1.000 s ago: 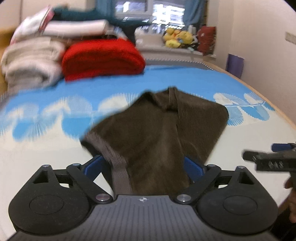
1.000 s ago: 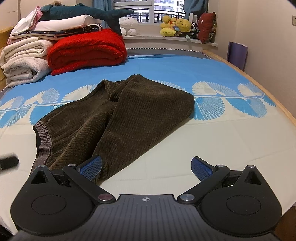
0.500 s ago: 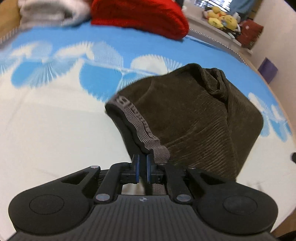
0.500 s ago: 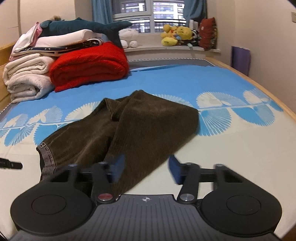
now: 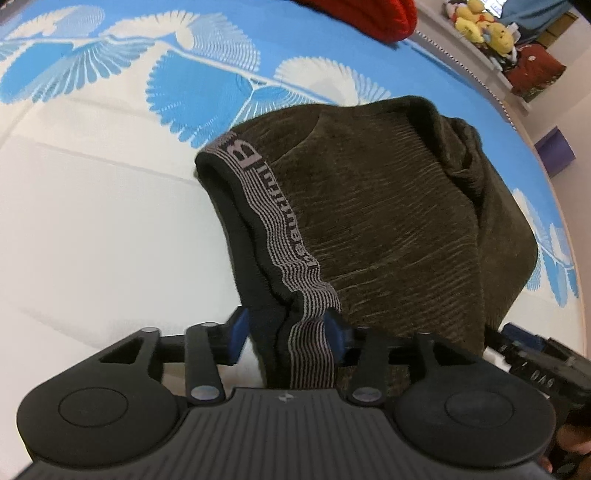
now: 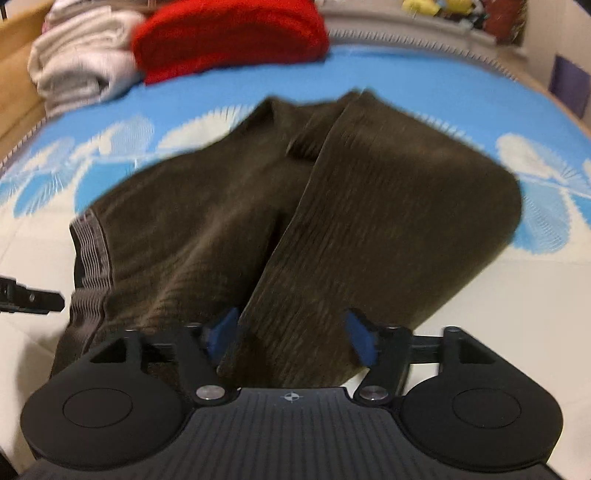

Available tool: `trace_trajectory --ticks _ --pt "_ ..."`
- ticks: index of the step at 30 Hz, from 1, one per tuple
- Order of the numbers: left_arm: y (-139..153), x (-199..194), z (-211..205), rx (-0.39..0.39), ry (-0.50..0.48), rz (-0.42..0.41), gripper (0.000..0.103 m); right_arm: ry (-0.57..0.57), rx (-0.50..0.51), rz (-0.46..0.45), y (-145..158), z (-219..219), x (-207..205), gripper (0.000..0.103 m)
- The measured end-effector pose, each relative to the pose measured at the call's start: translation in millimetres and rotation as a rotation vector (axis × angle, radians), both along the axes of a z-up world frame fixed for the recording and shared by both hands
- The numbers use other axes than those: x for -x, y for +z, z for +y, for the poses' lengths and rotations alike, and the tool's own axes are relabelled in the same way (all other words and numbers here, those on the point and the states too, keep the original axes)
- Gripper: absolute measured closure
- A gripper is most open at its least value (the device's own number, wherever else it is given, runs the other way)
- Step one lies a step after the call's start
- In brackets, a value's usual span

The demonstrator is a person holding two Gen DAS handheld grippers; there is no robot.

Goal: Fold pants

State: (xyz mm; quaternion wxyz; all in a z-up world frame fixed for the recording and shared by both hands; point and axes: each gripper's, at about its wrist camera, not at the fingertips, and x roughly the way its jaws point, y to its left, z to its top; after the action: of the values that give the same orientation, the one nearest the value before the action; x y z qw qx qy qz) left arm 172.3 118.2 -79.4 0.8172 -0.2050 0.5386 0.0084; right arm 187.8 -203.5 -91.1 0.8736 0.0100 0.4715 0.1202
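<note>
Dark brown corduroy pants lie folded on the blue and white bed sheet. Their grey striped waistband runs down into my left gripper. Its jaws are opening, and the waistband end hangs between the blue pads without being pinched. In the right wrist view the pants fill the middle, with the waistband at the left. My right gripper straddles the near end of the folded leg, its jaws opening around the cloth. Each gripper shows at the edge of the other's view.
A red blanket and folded white bedding are stacked at the head of the bed. Plush toys sit on the sill beyond. A purple object stands past the bed's right wooden edge.
The left gripper dropped to the waistband, shut there, and now its jaws stand apart. The right gripper moved forward over the leg end, its jaws narrowing and then widening.
</note>
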Motion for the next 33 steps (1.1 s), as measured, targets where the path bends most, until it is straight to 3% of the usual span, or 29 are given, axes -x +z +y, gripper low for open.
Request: trace_trajectory --ticks 2,7,11,12,14,16,17,19,21,25,27,29,33 --pt "-7 -8 -2 0.0 0.006 0.02 0.037 0.009 0.015 0.04 -9 5 -6 0.028" --pt "-26 -24 -8 0.005 0.004 0.067 0.028 0.054 0.041 0.089 -25 18 -15 0.026" --pt "-32 -29 -23 -0.059 -0.051 0.064 0.022 0.064 0.095 0.111 -34 24 -16 0.029" --pt "-33 -29 -27 -0.077 -0.069 0.064 0.022 0.063 0.099 0.102 -32 25 -16 0.033" --pt "-34 -29 -34 -0.126 -0.113 0.058 0.023 0.06 0.119 0.084 -28 23 -14 0.071" --pt "-33 -27 -40 -0.168 -0.145 0.043 0.028 0.045 0.117 0.062 -20 14 -13 0.09" --pt "-32 -26 -41 -0.184 -0.153 0.035 0.034 0.025 0.106 0.048 -14 6 -14 0.093" --pt "-28 -24 -40 -0.202 -0.165 0.015 0.047 -0.038 0.081 -0.001 7 -17 -9 0.094" --pt "-20 -21 -41 -0.228 -0.188 -0.031 0.067 -0.107 0.072 -0.057 28 -42 -2 0.094" --pt "8 -6 -37 -0.305 -0.219 -0.195 0.086 -0.153 0.012 -0.093 54 -87 18 0.096" --pt "27 5 -28 -0.345 -0.207 -0.293 0.087 -0.078 -0.002 -0.06 55 -91 32 0.096" --pt "36 15 -14 -0.362 -0.179 -0.328 0.087 0.049 0.002 -0.029 52 -83 48 0.103" --pt "53 31 12 -0.447 -0.124 -0.391 0.087 0.345 -0.028 0.048 44 -44 81 0.103"
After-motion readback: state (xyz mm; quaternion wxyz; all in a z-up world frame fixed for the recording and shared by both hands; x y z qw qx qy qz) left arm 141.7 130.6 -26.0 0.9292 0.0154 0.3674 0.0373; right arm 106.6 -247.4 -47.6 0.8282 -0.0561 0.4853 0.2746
